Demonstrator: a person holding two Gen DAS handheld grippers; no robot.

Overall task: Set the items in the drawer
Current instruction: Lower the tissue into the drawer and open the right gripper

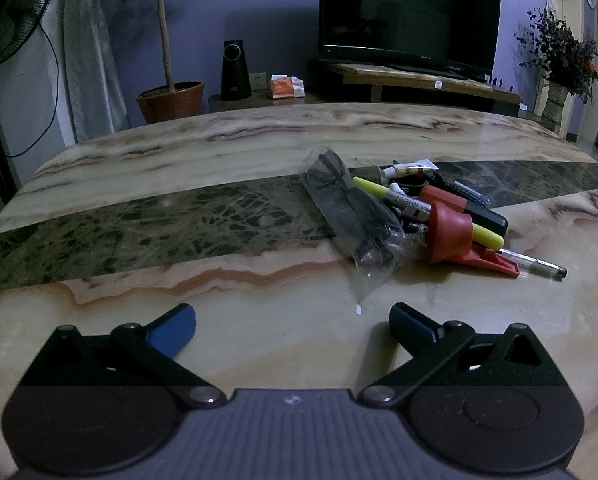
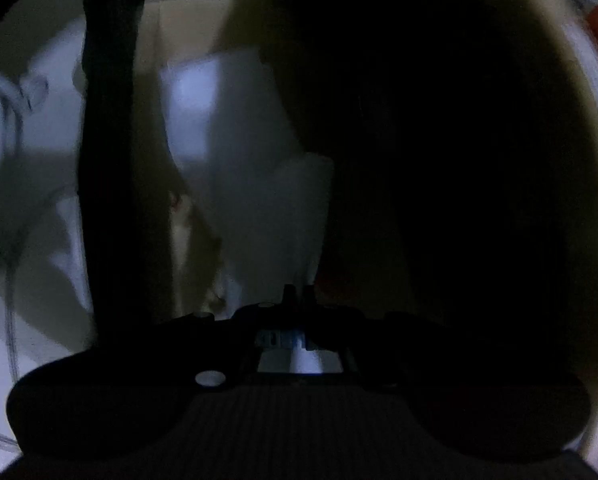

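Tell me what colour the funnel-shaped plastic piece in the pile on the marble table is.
Red funnel-shaped plastic piece, seen best in the left wrist view.

The left wrist view looks low across the marbled stone bench (image 1: 259, 152) towards a black television (image 1: 409, 12). The right wrist view points steeply down, close into a dark, blurred space. They share nothing recognisable.

Only legible-ish print: red lettering on the white-barrelled marker with yellow cap (image 1: 399, 199), lying in the pile just right of the clear plastic bag of dark items (image 1: 349, 208); reads approx. "OTOR", upside down, rest unclear. Right wrist view too dark and blurred, no text readable.
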